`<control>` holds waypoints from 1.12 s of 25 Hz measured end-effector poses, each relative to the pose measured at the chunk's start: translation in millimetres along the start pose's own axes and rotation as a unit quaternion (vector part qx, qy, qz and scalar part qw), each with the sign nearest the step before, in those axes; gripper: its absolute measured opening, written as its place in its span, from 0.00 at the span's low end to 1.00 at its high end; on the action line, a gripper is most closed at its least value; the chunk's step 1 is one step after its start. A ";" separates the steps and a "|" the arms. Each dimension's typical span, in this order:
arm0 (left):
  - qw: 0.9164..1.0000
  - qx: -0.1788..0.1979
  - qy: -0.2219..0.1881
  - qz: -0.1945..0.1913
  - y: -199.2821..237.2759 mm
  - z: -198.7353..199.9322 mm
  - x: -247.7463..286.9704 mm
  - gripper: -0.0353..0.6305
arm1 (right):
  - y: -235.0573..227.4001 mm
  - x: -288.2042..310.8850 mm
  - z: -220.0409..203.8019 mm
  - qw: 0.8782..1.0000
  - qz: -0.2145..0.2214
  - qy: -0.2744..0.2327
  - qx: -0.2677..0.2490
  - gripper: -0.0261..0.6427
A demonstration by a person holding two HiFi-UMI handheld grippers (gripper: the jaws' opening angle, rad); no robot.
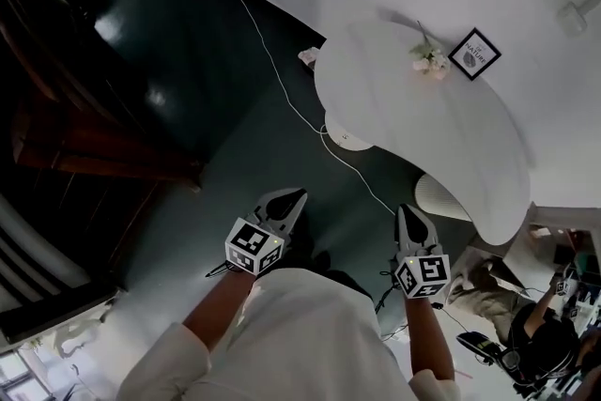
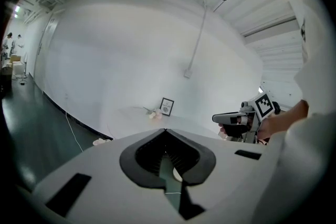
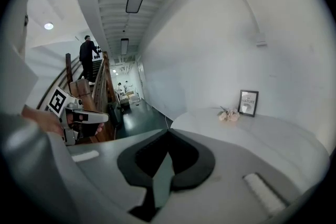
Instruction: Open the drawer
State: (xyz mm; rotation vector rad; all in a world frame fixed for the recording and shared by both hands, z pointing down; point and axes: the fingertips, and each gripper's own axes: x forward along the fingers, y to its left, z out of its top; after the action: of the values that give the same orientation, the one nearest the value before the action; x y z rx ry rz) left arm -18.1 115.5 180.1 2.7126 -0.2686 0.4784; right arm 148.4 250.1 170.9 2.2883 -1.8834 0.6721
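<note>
Nearest, the left gripper (image 1: 286, 200) and right gripper (image 1: 411, 219) are clenched, with nothing between the jaws. Beyond them, a white cable (image 1: 282, 89) is laid across the dark floor (image 1: 216, 108). Far right, a rounded white worktop (image 1: 441, 136) carries flowers (image 1: 430, 61) and a framed picture (image 1: 474, 53). No drawer is seen in any view. It is judged rigid and sliding, best gripped at a handle or front lip.
</note>
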 end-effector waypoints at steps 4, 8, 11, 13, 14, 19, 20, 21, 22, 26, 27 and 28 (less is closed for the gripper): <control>1.000 -0.003 0.016 -0.015 24.3 -1.8 20.0 0.06 | -3.5 29.4 -3.8 1.000 -0.010 0.019 0.007 0.05; 1.000 0.000 0.006 -0.029 47.3 4.5 37.0 0.06 | -4.3 54.8 0.2 0.999 -0.022 0.023 0.008 0.05; 0.999 0.006 0.008 -0.042 54.8 3.0 52.2 0.06 | -9.9 66.7 -2.0 0.999 -0.031 0.029 0.012 0.05; 0.999 0.006 0.014 -0.050 55.8 -0.9 62.2 0.06 | -13.1 70.6 -5.6 0.999 -0.033 0.038 0.012 0.05; 0.998 0.005 0.016 -0.052 56.2 -2.9 66.0 0.06 | -13.9 72.5 -7.4 0.999 -0.032 0.042 0.011 0.05; 0.999 -0.014 0.015 -0.040 58.8 -15.7 77.0 0.06 | -15.2 80.2 -8.3 0.998 -0.016 0.053 0.004 0.05; 0.999 -0.016 0.016 -0.039 57.0 -17.1 79.7 0.06 | -17.4 81.1 -8.6 0.998 -0.013 0.055 0.004 0.05; 0.999 -0.019 0.017 -0.037 54.9 -20.0 82.6 0.06 | -20.2 81.8 -9.5 0.998 -0.010 0.057 0.005 0.05; 0.999 -0.023 0.018 -0.034 52.8 -24.4 85.6 0.06 | -23.5 82.4 -11.0 0.998 -0.005 0.060 0.005 0.05; 0.999 -0.030 0.016 -0.010 48.4 -33.5 97.0 0.06 | -36.7 87.5 -17.6 0.997 0.020 0.074 -0.003 0.05; 0.999 -0.033 0.014 -0.001 48.4 -34.6 99.7 0.06 | -39.7 89.8 -18.9 0.996 0.028 0.079 -0.005 0.05; 0.999 -0.037 0.012 0.008 48.2 -35.8 102.8 0.06 | -42.7 92.3 -20.4 0.996 0.036 0.084 -0.007 0.05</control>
State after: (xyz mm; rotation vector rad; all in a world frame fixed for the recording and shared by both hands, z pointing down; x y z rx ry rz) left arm 54.5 73.1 264.4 2.6337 -0.2964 0.4947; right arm 196.2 183.1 234.1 2.0922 -1.8936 0.8296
